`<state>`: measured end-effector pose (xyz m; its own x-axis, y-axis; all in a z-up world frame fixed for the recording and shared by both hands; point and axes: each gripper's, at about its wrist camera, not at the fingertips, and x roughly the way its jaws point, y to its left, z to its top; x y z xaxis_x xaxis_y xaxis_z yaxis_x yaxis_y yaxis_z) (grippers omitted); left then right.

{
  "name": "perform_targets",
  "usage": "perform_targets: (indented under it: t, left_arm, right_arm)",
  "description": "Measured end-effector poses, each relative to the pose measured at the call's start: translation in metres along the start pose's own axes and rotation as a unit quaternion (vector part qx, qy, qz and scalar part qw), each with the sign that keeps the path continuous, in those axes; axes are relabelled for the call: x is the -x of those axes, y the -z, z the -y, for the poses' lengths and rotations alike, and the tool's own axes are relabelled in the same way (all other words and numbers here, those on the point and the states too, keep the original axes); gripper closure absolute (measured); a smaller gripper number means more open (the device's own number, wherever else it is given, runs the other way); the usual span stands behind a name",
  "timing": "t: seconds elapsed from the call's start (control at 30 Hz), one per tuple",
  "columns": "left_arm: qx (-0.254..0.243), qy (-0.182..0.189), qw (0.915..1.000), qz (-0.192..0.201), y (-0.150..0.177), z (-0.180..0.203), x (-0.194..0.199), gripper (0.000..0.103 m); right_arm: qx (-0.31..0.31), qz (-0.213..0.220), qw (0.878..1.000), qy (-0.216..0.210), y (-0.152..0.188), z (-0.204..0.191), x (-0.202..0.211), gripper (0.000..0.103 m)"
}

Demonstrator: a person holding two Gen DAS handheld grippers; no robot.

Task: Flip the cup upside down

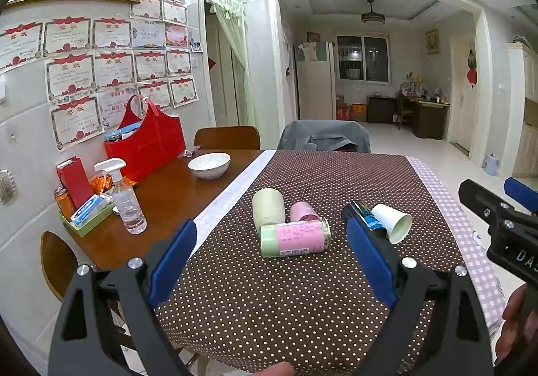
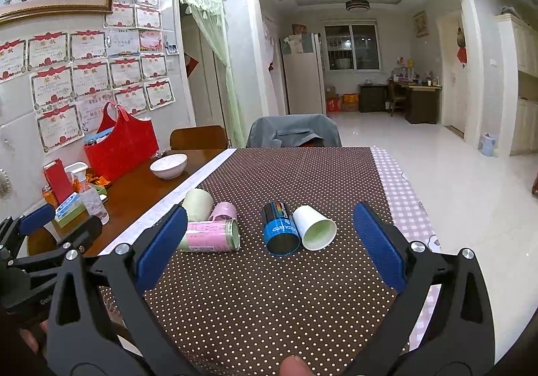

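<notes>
1. The white paper cup [image 2: 314, 227] lay on its side on the dotted brown tablecloth [image 2: 269, 292], toward the cloth's right edge, its mouth turned toward the near edge.
2. A black and blue can [image 2: 279, 229] lay touching the cup's left side.
3. Further left, a pink and green can [image 2: 210, 236] lay on its side, with a pale green cup [image 2: 198, 202] and a pink cup [image 2: 223, 212] just behind it.
4. The right gripper [image 2: 269, 251] hovered near the table's front edge, its blue pads [image 2: 378, 250] spread wide apart, holding nothing.
5. The left gripper [image 1: 272, 261] likewise stood wide apart and empty, over the pink and green can.
6. A white bowl [image 1: 209, 164] sat on the bare wood [image 1: 161, 194] near the far left.
</notes>
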<state>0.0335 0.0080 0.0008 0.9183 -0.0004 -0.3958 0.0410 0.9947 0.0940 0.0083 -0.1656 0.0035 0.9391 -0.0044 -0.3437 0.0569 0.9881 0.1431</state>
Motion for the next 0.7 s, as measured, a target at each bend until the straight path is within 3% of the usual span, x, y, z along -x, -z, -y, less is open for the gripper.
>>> perform_targets:
  t: [0.23, 0.7]
  left_arm:
    - [-0.005, 0.001, 0.9998, -0.018, -0.004, 0.002, -0.026, 0.014]
    - [-0.012, 0.006, 0.9946, -0.103, -0.008, 0.002, -0.124, 0.014]
  right_arm:
    - [0.000, -0.018, 1.000, 0.001, -0.001, 0.002, -0.024, 0.006]
    - [-0.003, -0.100, 0.995, 0.014, 0.003, 0.014, -0.109, 0.006]
